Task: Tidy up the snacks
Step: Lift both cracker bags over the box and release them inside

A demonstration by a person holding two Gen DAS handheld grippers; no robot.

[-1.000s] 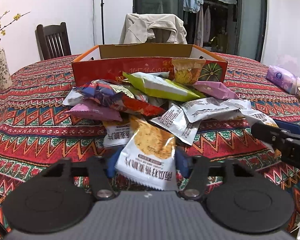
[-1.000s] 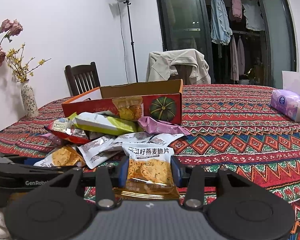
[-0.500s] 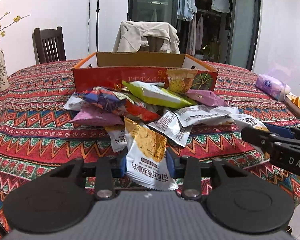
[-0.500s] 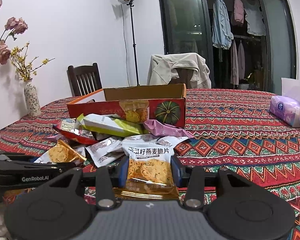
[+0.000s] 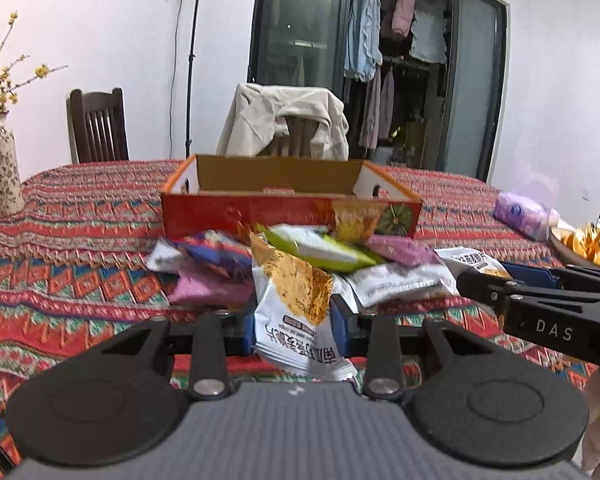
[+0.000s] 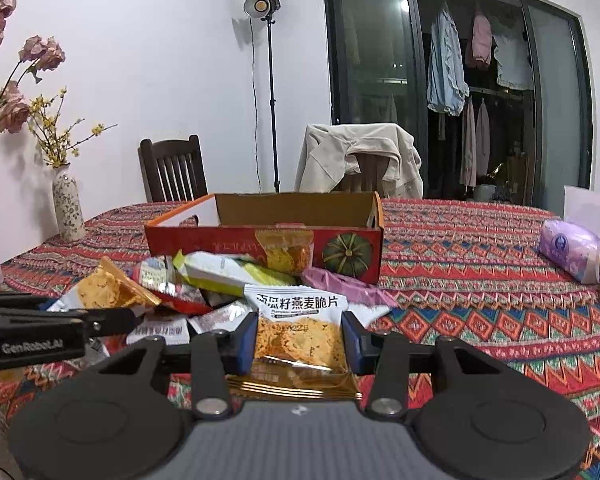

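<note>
My left gripper (image 5: 294, 322) is shut on a white and gold oat-crisp packet (image 5: 296, 300), held above the tablecloth in front of the snack pile (image 5: 300, 256). My right gripper (image 6: 299, 340) is shut on a second white and gold oat-crisp packet (image 6: 300, 332). An open red cardboard box with a pumpkin picture (image 5: 292, 200) stands behind the pile; it also shows in the right wrist view (image 6: 260, 236). The right gripper shows at the right of the left wrist view (image 5: 540, 304), the left gripper at the left of the right wrist view (image 6: 40, 328).
A patterned red tablecloth (image 5: 80, 240) covers the table. A flowered vase (image 5: 2, 172) stands far left. A purple tissue pack (image 6: 572, 248) and a bowl of snacks (image 5: 580, 240) sit at the right. Two chairs, one draped with a jacket (image 5: 284, 120), stand behind.
My left gripper has closed on its packet and lifted it off the table, tipping it upright. My right gripper has risen slightly, still holding its packet.
</note>
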